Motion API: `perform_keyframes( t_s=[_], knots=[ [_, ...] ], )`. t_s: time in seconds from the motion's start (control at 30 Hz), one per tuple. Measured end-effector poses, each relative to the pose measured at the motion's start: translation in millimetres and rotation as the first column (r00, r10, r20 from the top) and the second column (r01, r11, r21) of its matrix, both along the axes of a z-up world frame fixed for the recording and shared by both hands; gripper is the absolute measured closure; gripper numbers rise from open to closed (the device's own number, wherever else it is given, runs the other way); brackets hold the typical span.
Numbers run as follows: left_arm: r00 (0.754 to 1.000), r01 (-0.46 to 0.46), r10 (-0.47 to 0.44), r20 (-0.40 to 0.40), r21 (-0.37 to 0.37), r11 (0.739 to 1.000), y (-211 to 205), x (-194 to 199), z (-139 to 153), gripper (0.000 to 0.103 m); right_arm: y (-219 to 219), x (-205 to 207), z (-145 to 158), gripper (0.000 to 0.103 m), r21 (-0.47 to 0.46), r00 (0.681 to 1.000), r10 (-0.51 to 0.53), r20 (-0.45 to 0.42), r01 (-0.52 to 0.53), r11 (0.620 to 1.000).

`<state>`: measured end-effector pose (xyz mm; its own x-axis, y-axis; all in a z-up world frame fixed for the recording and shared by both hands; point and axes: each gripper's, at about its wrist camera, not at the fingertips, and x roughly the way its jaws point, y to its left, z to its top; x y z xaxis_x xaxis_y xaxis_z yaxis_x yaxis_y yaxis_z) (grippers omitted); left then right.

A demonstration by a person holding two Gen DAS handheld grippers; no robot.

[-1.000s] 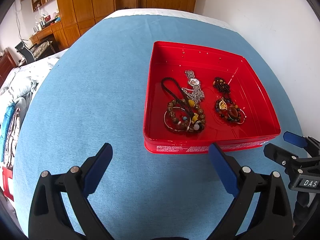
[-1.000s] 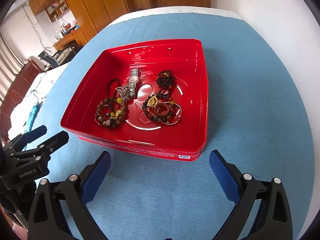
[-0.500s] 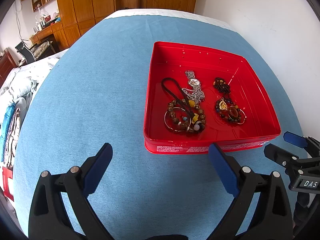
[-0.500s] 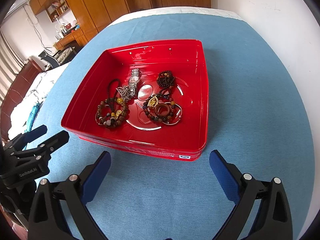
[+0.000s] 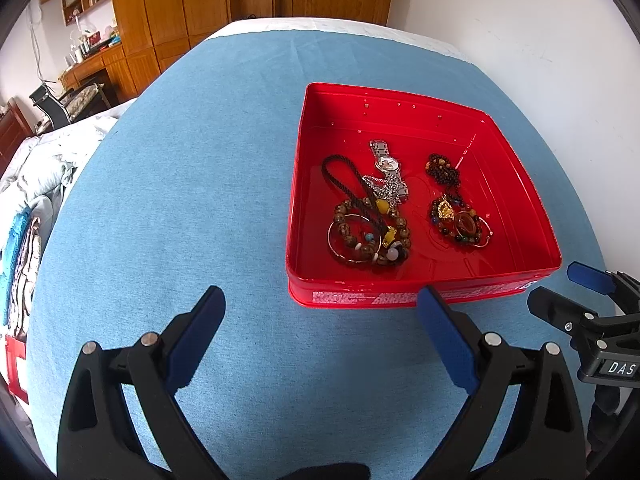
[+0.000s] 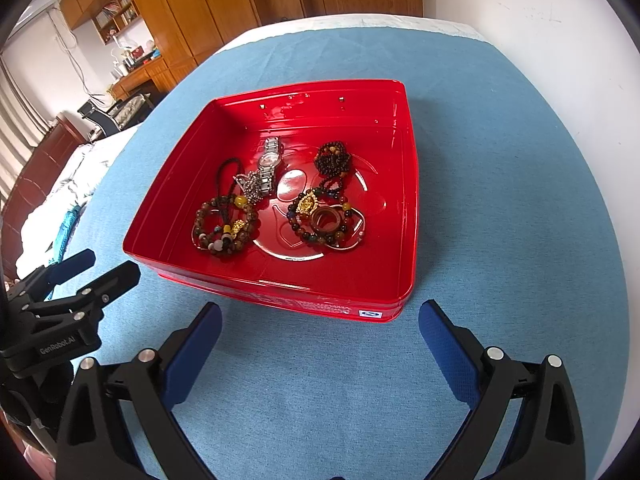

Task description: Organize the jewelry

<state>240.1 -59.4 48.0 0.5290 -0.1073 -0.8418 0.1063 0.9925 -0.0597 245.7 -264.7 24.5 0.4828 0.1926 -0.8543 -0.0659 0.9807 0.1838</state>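
A red tray [image 5: 516,168] [image 6: 408,216] sits on the blue cloth and holds the jewelry. In it lie a silver watch [image 5: 387,166] [image 6: 269,162], a brown bead bracelet with a black cord [image 5: 370,236] [image 6: 224,226], a dark bead string [image 5: 442,170] [image 6: 333,158] and a multicolour bead bracelet with a gold pendant [image 5: 456,220] [image 6: 320,220]. My left gripper [image 5: 320,304] is open and empty, just short of the tray's near left corner. My right gripper [image 6: 320,316] is open and empty before the tray's near edge. Each gripper shows in the other's view [image 5: 568,292] [image 6: 96,268].
The blue cloth [image 5: 180,184] covers a bed-like surface. A white wall [image 5: 540,40] runs along the right side. Wooden cabinets [image 5: 180,4] and a desk stand at the back left; bedding [image 5: 36,184] lies off the left edge.
Both grippers have drawn back very slightly from the tray. The tray and jewelry have not moved.
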Motion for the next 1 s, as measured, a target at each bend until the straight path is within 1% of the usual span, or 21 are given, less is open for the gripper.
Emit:
perform_keyframes(
  t_s=[0.43,1.0],
  knots=[
    [1.0,0.005,-0.005,-0.003,0.008,1.0,-0.4,-0.1,-1.2,0.007,0.3,0.2,-0.4,0.004,-0.001,1.0,0.001,-0.002,-0.001,1.0],
    [1.0,0.006,-0.006,-0.01,-0.001,1.0,1.3,1.2,-1.0,0.007,0.6,0.3,-0.6,0.004,-0.003,1.0,0.002,-0.001,-0.002,1.0]
  ],
)
